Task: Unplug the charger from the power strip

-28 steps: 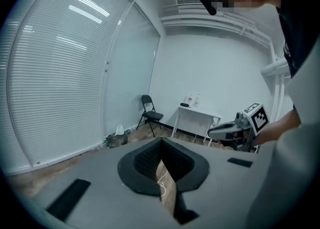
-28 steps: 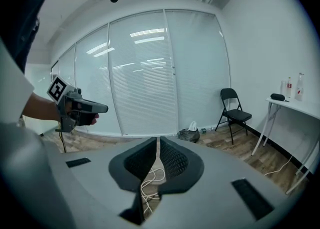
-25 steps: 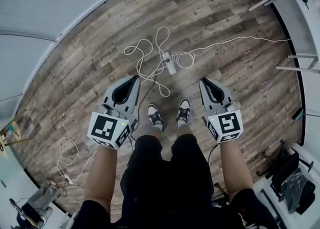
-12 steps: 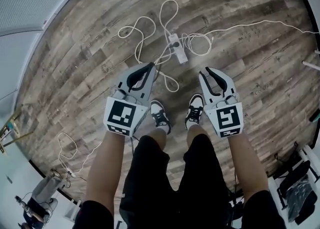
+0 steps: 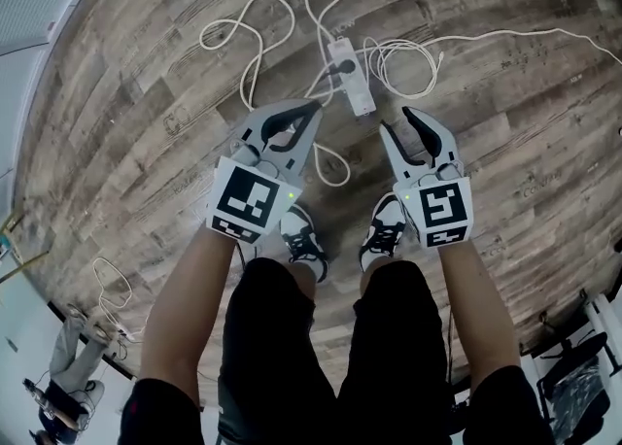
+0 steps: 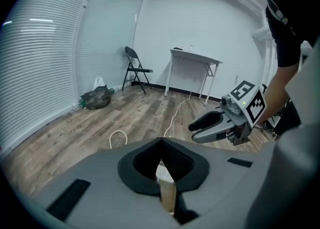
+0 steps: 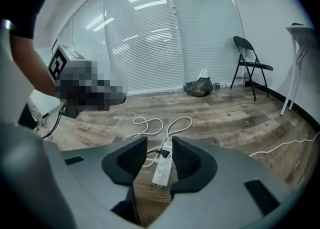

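Head view looks down on a slim white power strip (image 5: pixel 352 76) lying flat on the wood-plank floor (image 5: pixel 146 93). The small black charger (image 5: pixel 342 66) is plugged in towards the strip's far end.

The right tool (image 5: pixel 397 120) hangs short of the strip's near end. Its jaws stand wide, having just been opening, and nothing is between them. In the right gripper view the strip lines up in the gap, farther off. The left tool (image 5: pixel 313 105) is pinched closed and empty, near the strip's near end on its left.

The strip looks like light, smooth, hard plastic, so it would likely lift or slide with the plug. A sound approach is to press the closed left tool down on the strip's bare near half. The right tool can then take the blocky charger by its sides and draw it straight out without rocking.

Thin, limp white cords (image 5: pixel 248 35) curl around the strip and could snag a jaw.
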The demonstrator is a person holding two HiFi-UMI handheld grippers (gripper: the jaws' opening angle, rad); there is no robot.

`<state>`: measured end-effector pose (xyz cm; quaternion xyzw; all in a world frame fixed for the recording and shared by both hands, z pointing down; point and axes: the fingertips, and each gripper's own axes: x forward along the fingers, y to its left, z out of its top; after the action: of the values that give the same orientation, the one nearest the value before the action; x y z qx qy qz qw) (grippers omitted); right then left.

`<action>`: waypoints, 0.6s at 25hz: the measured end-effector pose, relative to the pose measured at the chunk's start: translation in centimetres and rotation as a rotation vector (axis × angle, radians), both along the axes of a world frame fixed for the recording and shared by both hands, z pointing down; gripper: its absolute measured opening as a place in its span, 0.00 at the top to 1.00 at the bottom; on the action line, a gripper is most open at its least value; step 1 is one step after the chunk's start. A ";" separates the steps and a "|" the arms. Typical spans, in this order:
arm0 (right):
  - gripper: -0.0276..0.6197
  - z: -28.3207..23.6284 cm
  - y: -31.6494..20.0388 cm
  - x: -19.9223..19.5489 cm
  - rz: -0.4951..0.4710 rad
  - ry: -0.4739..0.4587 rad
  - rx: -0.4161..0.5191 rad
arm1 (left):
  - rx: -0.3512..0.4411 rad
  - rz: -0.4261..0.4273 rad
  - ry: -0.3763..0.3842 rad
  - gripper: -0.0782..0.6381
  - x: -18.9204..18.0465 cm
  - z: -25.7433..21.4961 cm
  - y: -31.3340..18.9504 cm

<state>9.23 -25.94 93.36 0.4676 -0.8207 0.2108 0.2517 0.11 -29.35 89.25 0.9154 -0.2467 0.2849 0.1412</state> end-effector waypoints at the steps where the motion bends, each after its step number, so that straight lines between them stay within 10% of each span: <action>1: 0.73 1.5 -0.1 0.0 -0.003 0.000 -0.003 | -0.006 0.004 0.005 0.87 0.1 1.4 -0.2; 15: 0.70 18.5 -0.1 -2.5 -0.079 0.048 -0.007 | -0.051 0.141 -0.017 0.87 3.3 18.6 -3.0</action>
<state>6.77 -26.07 111.88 0.4389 -0.8315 0.1923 0.2809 3.46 -32.32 107.87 0.9242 -0.1757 0.3080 0.1420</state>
